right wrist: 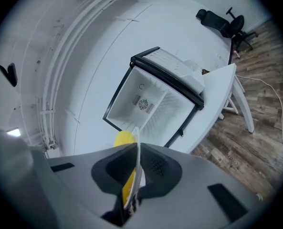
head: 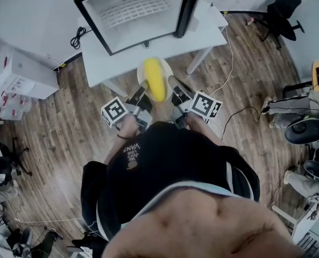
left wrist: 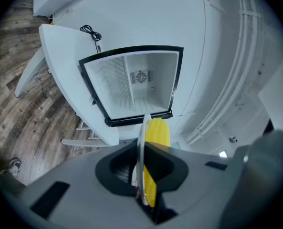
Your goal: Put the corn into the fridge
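Observation:
A yellow corn cob [head: 155,78] lies on a small white plate [head: 166,66], carried in the air in front of the person. My left gripper [head: 143,90] is shut on the plate's left rim and my right gripper [head: 172,85] is shut on its right rim. In the left gripper view the plate [left wrist: 141,142] shows edge-on between the jaws of the left gripper [left wrist: 141,175], the corn [left wrist: 157,131] just beyond. The right gripper view shows the plate [right wrist: 137,149] edge-on in the right gripper [right wrist: 134,185], with the corn [right wrist: 123,138] beside it. Ahead, the small black fridge [head: 129,9] stands with an empty white inside.
The fridge [left wrist: 131,82] [right wrist: 151,97] sits on a white table [head: 148,50] with its door [head: 187,7] swung to the right. White boxes [head: 14,79] are stacked at the left. A black office chair [head: 282,9] stands at the far right, and cables [head: 232,117] trail over the wooden floor.

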{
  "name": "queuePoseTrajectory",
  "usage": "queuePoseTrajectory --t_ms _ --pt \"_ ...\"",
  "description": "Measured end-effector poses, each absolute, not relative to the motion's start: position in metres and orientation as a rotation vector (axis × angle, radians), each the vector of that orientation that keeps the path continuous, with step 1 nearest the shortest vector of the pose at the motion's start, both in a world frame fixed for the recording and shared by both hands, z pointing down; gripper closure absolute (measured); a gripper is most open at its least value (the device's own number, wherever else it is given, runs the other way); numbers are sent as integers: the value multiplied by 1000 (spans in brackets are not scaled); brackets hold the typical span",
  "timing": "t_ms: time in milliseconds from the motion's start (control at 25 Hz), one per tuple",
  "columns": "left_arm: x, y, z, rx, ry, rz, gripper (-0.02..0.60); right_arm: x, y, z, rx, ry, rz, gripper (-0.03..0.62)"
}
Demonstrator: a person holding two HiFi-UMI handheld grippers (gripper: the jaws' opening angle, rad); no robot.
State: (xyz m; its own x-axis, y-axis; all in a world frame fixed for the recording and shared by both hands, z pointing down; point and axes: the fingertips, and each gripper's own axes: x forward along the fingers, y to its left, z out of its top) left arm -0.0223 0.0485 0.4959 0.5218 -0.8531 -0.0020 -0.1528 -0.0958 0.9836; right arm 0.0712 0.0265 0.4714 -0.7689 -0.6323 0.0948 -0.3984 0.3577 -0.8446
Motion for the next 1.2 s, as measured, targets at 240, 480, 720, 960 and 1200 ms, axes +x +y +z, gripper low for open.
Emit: queuePoseTrajectory --t_ms 240,480,720,960,1200 --pt "-5 29 498 1560 -926 -768 535 88 2 471 -874 2411 -1380 569" --pt "8 17 500 1536 -964 -799 535 100 -14 475 -826 2440 -1412 569" --pt "17 10 511 1472 -991 -813 535 107 -26 480 -801 2460 -1428 569" --pt "10 -13 509 1497 -980 -816 535 100 -46 484 -816 2456 -1436 568" --pt "-5 -36 507 1501 -957 -806 535 85 -67 482 -847 2450 -1429 569"
